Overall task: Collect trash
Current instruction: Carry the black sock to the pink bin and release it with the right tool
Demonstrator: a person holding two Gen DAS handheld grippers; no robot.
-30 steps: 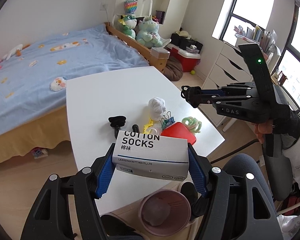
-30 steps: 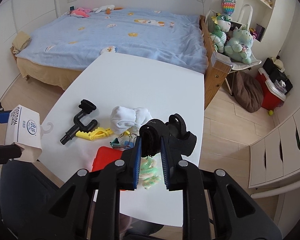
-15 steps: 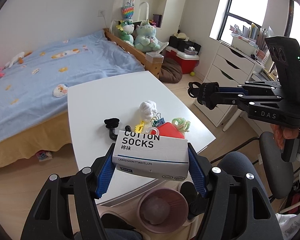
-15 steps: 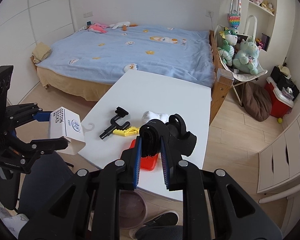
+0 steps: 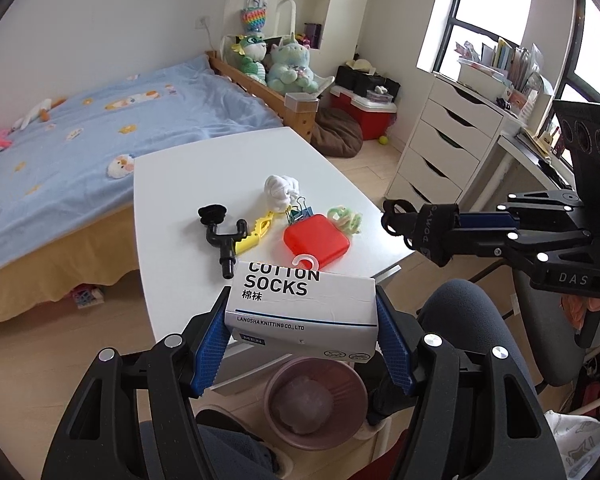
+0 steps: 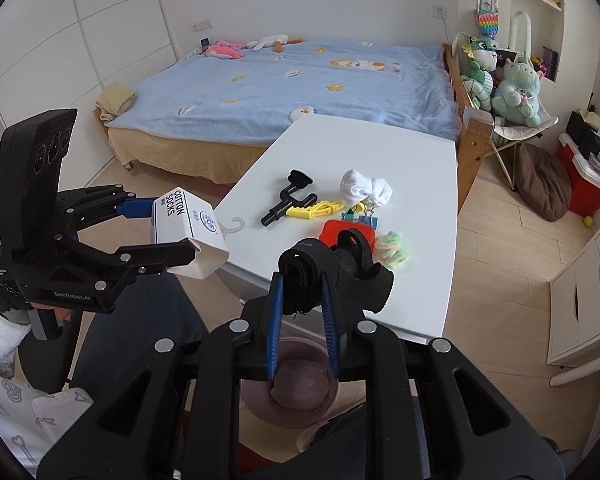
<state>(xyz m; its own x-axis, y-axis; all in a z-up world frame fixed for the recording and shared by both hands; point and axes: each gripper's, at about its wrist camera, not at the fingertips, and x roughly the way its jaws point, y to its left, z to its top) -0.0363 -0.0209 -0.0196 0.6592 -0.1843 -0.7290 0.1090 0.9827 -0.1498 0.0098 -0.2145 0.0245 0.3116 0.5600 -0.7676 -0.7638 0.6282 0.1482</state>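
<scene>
Holding a white sock box (image 5: 302, 312) clamped in our left gripper (image 5: 300, 344) above the pink bin (image 5: 314, 402), gripping a black strap holder (image 6: 332, 272) tight in our right gripper (image 6: 302, 320), hovering off the white table (image 6: 400, 160) edge.

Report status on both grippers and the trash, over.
Left gripper shut on sock box, above pink bin. Right gripper shut on black strap. Nothing between box and bin.

Bright, even daylight, sharp focus.
The window (image 5: 488, 20) blows out white; fisheye bends the edges, with dark vignetted corners.
</scene>
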